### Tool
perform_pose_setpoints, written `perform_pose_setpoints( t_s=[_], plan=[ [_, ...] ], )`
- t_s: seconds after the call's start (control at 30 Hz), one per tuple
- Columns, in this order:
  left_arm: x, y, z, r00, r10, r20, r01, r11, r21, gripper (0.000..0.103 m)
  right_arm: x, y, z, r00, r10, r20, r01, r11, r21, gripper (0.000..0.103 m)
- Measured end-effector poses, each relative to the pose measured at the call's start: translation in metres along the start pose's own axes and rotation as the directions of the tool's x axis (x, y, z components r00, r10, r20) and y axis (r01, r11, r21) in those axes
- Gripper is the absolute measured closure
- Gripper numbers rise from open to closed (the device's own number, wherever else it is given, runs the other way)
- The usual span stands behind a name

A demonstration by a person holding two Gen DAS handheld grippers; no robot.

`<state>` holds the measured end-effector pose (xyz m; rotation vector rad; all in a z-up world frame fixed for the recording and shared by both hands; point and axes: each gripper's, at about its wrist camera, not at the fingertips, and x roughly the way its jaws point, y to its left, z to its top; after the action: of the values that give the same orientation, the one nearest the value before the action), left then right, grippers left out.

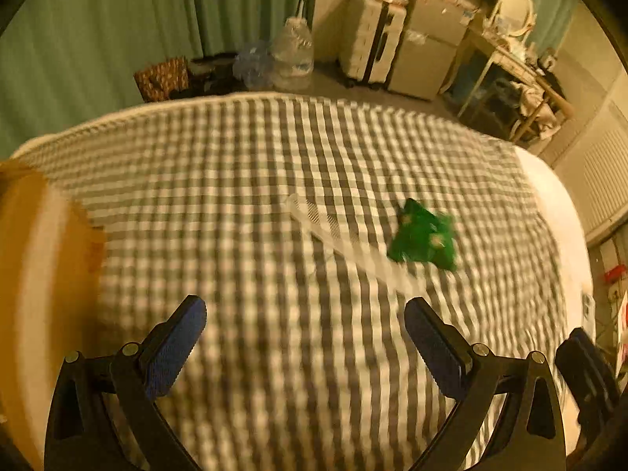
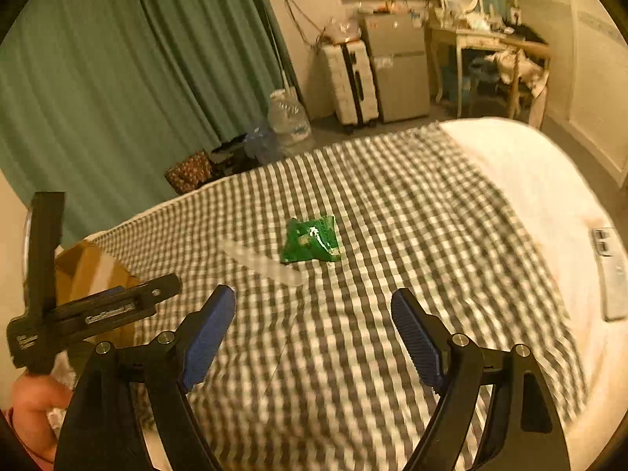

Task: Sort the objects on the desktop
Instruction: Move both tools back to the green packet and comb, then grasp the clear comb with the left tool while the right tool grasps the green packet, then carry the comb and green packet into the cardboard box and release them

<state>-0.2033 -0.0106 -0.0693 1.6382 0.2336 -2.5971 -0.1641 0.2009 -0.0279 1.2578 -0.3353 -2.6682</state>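
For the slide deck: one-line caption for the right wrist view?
Open right gripper above checked cloth, facing green packet and clear comb.

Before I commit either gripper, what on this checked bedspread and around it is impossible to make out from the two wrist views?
- Crinkled green foil packet: print unreadable, motion-blurred in both views.
- Pale translucent strip beside it: smeared; identity and whether it touches the packet unclear.
- Brown cardboard box: cut off by the left wrist view's edge, and behind the left gripper's body in the right wrist view; contents unseen.
- Flat pale device at the bed's white edge: too blurred to identify.

One green packet (image 2: 311, 238), one clear comb (image 2: 263, 263), one cardboard box (image 2: 92, 271)
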Motion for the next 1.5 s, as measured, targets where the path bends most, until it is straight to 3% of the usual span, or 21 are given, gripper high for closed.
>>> perform_pose_setpoints(
  t_s=[0.3, 0.43, 0.5, 0.53, 0.57, 0.6, 0.63, 0.73, 0.8, 0.93, 1.17, 1.33, 1.5],
  plan=[
    [0.106, -0.007, 0.031, 0.998, 0.005, -0.056, -0.007, 0.999, -0.032, 0.000, 0.131, -0.012, 0.031, 0.998, 0.016, -0.062, -0.018, 0.999, -0.033, 0.021],
    [0.108, -0.021, 0.022, 0.996, 0.087, 0.035, -0.090, 0.992, 0.087, 0.000, 0.174, -0.016, 0.035, 0.991, 0.049, -0.125, -0.054, 0.998, -0.031, 0.021],
    [0.105, -0.016, 0.019, 0.998, 0.045, 0.047, -0.049, 0.996, 0.070, 0.002, 0.185, -0.017, 0.033, 0.988, 0.063, -0.139, -0.066, 0.998, -0.013, 0.023],
    [0.102, -0.015, 0.018, 0.998, 0.035, 0.050, -0.039, 0.996, 0.077, 0.011, 0.184, -0.017, 0.034, 0.989, 0.077, -0.123, -0.078, 0.997, -0.004, 0.030],
    [0.098, -0.014, 0.017, 0.998, 0.026, 0.059, -0.032, 0.995, 0.093, 0.017, 0.184, -0.016, 0.033, 0.984, 0.116, -0.133, -0.117, 0.993, 0.005, 0.062],
    [0.094, -0.013, 0.016, 0.997, 0.019, 0.069, -0.026, 0.995, 0.100, 0.040, 0.184, -0.015, 0.032, 0.979, 0.145, -0.143, -0.145, 0.989, 0.015, 0.067],
    [0.086, -0.011, 0.015, 0.997, -0.007, 0.082, -0.001, 0.995, 0.103, 0.070, 0.180, -0.013, 0.031, 0.981, 0.136, -0.140, -0.136, 0.991, 0.010, 0.069],
    [0.075, 0.000, 0.016, 0.993, -0.117, 0.027, 0.114, 0.991, 0.076, 0.092, 0.160, -0.005, 0.023, 0.988, 0.075, -0.132, -0.080, 0.996, -0.033, 0.071],
    [0.065, 0.006, 0.016, 0.987, -0.159, 0.015, 0.158, 0.986, 0.056, 0.099, 0.145, -0.010, 0.017, 0.989, 0.062, -0.135, -0.063, 0.998, -0.003, 0.071],
    [0.025, 0.009, 0.010, 0.977, -0.205, 0.058, 0.199, 0.975, 0.102, 0.100, 0.104, -0.015, 0.006, 0.992, 0.032, -0.122, -0.031, 0.999, 0.008, 0.071],
    [-0.085, 0.026, 0.010, 0.959, -0.224, 0.177, 0.199, 0.969, 0.149, 0.100, 0.015, 0.003, 0.001, 0.998, 0.016, -0.056, -0.018, 1.000, -0.024, 0.071],
    [-0.177, 0.053, 0.009, 0.935, -0.203, 0.289, 0.169, 0.976, 0.138, 0.100, -0.058, 0.051, 0.013, 0.998, 0.050, 0.035, -0.045, 0.993, -0.110, 0.071],
    [-0.255, 0.097, 0.008, 0.904, -0.166, 0.394, 0.130, 0.985, 0.117, 0.100, -0.119, 0.136, 0.013, 0.983, 0.162, 0.091, -0.135, 0.958, -0.253, 0.071]
  ],
)
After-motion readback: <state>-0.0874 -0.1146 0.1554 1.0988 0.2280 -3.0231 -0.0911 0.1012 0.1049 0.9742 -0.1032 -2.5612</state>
